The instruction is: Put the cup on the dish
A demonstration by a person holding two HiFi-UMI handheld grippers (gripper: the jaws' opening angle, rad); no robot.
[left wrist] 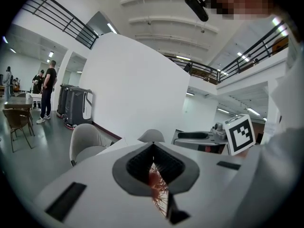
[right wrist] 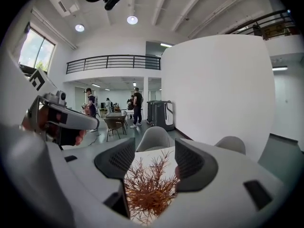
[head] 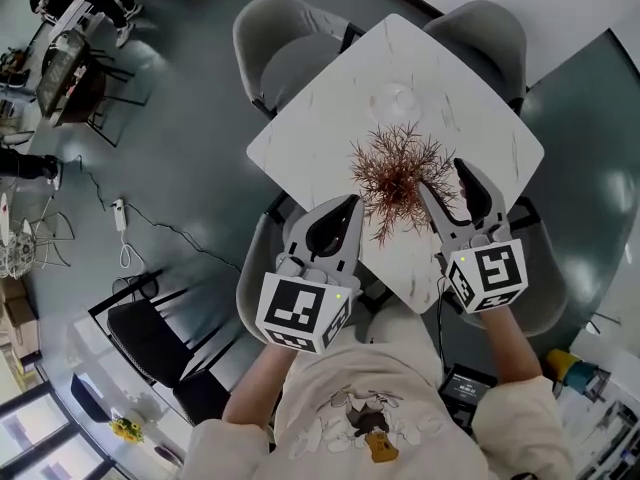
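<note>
A pale round dish [head: 399, 99] with a faint cup-like shape on it lies on the far part of the white marble table [head: 320, 118]; I cannot tell cup from dish. It is hidden in both gripper views. My left gripper [head: 350, 206] hovers at the table's near edge, left of a dried reddish plant [head: 400, 168], jaws together and holding nothing. My right gripper [head: 445, 180] stands open at the plant's right side. In the right gripper view the plant [right wrist: 149, 189] fills the gap below the open gripper [right wrist: 155, 144]. In the left gripper view the shut gripper [left wrist: 152, 146] shows only a sliver of plant [left wrist: 156, 184].
Grey chairs stand at the table's far side [head: 285, 43] [head: 480, 28], and another chair [head: 255, 268] is under my left arm. A black chair [head: 150, 333] and cables lie on the floor at left. People stand by tables far off [right wrist: 137, 106].
</note>
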